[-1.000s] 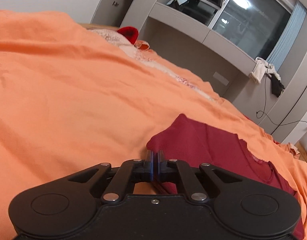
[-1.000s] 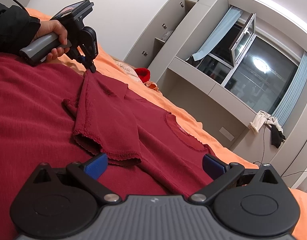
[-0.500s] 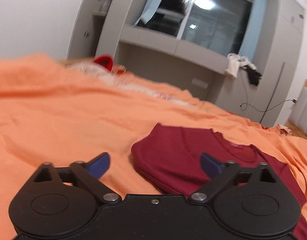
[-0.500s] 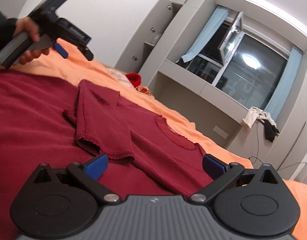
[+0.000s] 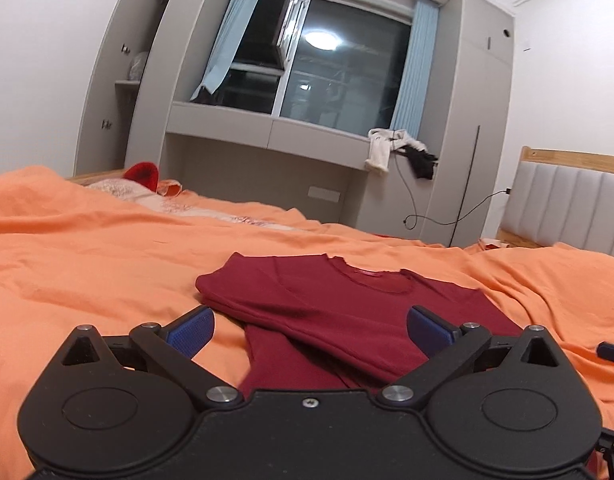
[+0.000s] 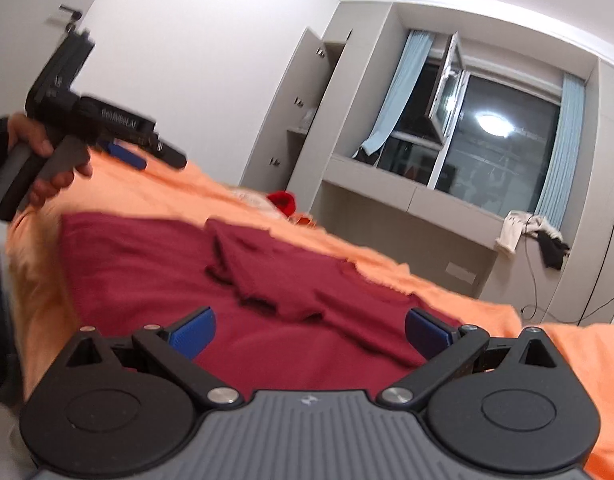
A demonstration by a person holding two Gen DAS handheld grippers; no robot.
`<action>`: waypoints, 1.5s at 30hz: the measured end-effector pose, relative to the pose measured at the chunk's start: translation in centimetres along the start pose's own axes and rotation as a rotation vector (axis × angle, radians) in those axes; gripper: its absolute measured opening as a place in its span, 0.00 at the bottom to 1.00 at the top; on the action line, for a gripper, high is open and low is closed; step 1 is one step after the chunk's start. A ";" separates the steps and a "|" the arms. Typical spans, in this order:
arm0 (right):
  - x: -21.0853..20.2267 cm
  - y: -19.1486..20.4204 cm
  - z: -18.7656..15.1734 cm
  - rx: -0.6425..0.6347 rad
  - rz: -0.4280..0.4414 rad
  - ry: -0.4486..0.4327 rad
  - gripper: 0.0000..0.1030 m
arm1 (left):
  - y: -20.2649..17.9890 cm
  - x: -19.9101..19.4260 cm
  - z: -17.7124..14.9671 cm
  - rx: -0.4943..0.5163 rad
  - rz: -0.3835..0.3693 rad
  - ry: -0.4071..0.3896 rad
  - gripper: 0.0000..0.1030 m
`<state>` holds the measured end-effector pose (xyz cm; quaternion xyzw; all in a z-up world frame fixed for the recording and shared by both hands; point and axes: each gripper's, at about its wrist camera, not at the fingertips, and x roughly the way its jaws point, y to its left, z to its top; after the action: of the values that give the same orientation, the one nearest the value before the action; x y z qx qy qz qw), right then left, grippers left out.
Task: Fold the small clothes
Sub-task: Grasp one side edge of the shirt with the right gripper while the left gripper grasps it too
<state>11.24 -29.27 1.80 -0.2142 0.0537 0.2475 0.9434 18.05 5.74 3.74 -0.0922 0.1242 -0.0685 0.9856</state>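
Shirt (image 5: pixel 347 308), dark red, lies on the orange bed (image 5: pixel 87 264) with one sleeve side folded inward, remainder apparently unfolded; left gripper (image 5: pixel 309 326) and right gripper (image 6: pixel 309 326) both spread wide, holding nothing, hovering above it.

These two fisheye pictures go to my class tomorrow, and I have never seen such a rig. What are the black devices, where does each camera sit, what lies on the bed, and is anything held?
A person holds a two-finger gripper in each hand; a camera on each looks forward along its fingers. The left view shows the left gripper, jaws apart, above a dark red shirt lying on the orange bedcover, one side folded over. The right view shows the right gripper, also open, and the person's left hand lifting the other tool. Nothing is held.
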 end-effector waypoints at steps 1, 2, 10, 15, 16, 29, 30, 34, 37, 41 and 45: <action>-0.4 0.6 -0.4 -0.021 0.002 0.012 1.00 | -0.3 -0.8 -0.5 0.009 0.003 -0.003 0.99; -0.8 1.0 -0.8 -0.047 0.003 0.027 1.00 | -0.5 -1.5 -1.0 0.017 0.008 -0.002 0.99; -1.5 4.8 -3.5 -0.250 -0.009 0.159 1.00 | -0.4 -4.5 -3.5 0.020 0.032 0.048 0.99; 0.9 7.3 -6.0 -0.448 -0.116 0.280 1.00 | -1.1 -5.1 -4.0 0.039 0.017 0.058 0.99; 1.2 7.6 -6.3 -0.465 -0.123 0.294 1.00 | -1.3 -5.0 -4.0 0.050 0.014 0.058 0.99; 0.2 9.2 -5.9 -0.489 -0.211 0.155 0.59 | -3.7 -5.3 -5.5 0.158 -0.057 0.086 0.99; 0.1 9.5 -5.9 -0.504 -0.201 0.144 0.40 | -3.7 -5.5 -5.5 0.159 -0.070 0.081 0.99; -0.6 9.7 -5.4 -0.478 -0.203 0.091 0.17 | -4.6 -6.6 -5.8 0.206 -0.150 0.050 0.99; -1.0 8.6 -4.4 -0.391 -0.227 0.047 0.16 | -5.8 -7.1 -6.4 0.276 -0.224 0.048 0.99; -1.2 7.2 -3.0 -0.277 -0.231 0.021 0.14 | -8.4 -7.7 -7.9 0.416 -0.289 0.036 0.99; -1.6 5.8 -2.2 -0.185 -0.219 0.006 0.10 | -10.9 -7.3 -9.5 0.535 -0.271 0.027 0.99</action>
<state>7.01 -26.38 -2.07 -0.3056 0.0097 0.1466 0.9408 7.41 -5.29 -1.48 0.1559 0.1016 -0.2310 0.9550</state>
